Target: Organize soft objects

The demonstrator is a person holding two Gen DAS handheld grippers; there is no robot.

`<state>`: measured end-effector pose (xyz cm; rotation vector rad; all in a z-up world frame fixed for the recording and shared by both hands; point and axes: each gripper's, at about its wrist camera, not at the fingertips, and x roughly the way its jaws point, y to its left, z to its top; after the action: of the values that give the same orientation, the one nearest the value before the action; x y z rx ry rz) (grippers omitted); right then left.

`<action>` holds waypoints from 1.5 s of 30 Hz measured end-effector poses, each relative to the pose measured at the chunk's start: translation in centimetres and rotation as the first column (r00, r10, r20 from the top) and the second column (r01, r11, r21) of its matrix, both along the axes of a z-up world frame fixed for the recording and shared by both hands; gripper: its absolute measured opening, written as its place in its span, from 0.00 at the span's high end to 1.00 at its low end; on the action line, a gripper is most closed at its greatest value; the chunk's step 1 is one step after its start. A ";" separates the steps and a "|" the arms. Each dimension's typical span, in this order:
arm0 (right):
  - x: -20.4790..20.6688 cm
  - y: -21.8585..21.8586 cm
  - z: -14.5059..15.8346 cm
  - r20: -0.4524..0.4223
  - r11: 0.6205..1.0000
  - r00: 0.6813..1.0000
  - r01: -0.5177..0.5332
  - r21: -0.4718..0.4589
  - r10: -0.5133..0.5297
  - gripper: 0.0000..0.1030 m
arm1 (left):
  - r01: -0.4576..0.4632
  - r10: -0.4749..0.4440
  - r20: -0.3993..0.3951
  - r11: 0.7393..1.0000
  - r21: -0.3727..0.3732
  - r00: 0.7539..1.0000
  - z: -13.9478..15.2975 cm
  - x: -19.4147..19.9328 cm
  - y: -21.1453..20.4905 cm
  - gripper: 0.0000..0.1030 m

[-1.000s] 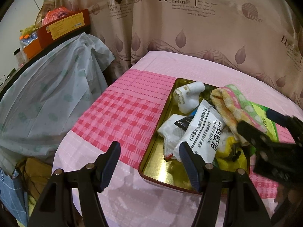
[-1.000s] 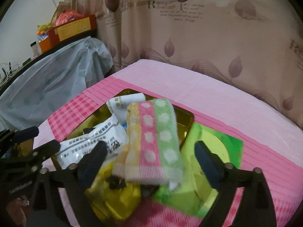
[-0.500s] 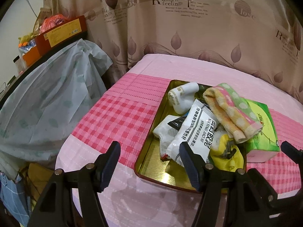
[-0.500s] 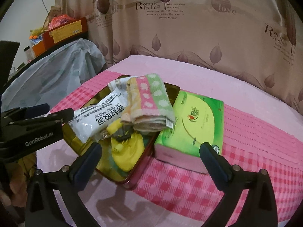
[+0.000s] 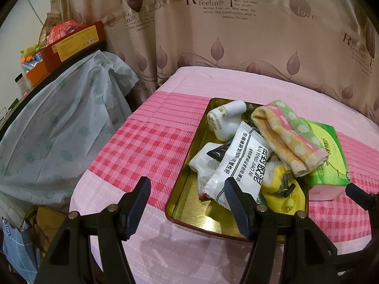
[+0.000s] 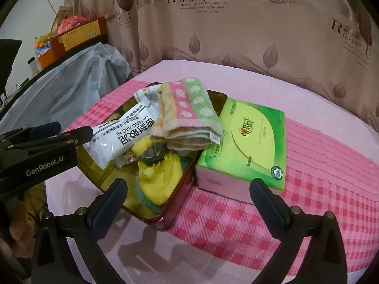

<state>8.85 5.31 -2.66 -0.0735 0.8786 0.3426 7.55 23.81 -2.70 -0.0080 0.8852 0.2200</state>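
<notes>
Pink cloth; towel (image 6: pixel 187 111) beyond fingers (image 6: pixel 267 198)

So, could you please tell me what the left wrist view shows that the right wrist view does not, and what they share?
Only the left wrist view shows the white sock and the black sachet at the tray's left side; the bare gold tray floor also shows there. Only the right wrist view shows the whole top of the green tissue pack and the pack's near pink end. Both show the striped towel lying on the pile, the white packet, the yellow toy and two open, empty grippers: left gripper, right gripper.
</notes>
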 end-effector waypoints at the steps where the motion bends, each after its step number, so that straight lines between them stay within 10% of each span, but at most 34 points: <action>1: 0.0 0.0 0.0 -0.001 1.000 1.000 0.000 -0.001 0.000 0.01 | -0.001 0.001 0.000 1.000 0.001 1.000 0.0 0.0 0.0 0.36; 45: -0.3 0.8 -0.6 -0.030 1.000 0.999 -0.021 -0.004 0.021 0.01 | 0.004 -0.004 -0.006 1.000 0.003 1.000 -0.1 0.2 -0.3 0.36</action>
<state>8.58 6.14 -3.24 -0.0818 0.9087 0.3625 7.71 23.56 -2.78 -0.0030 0.8911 0.2179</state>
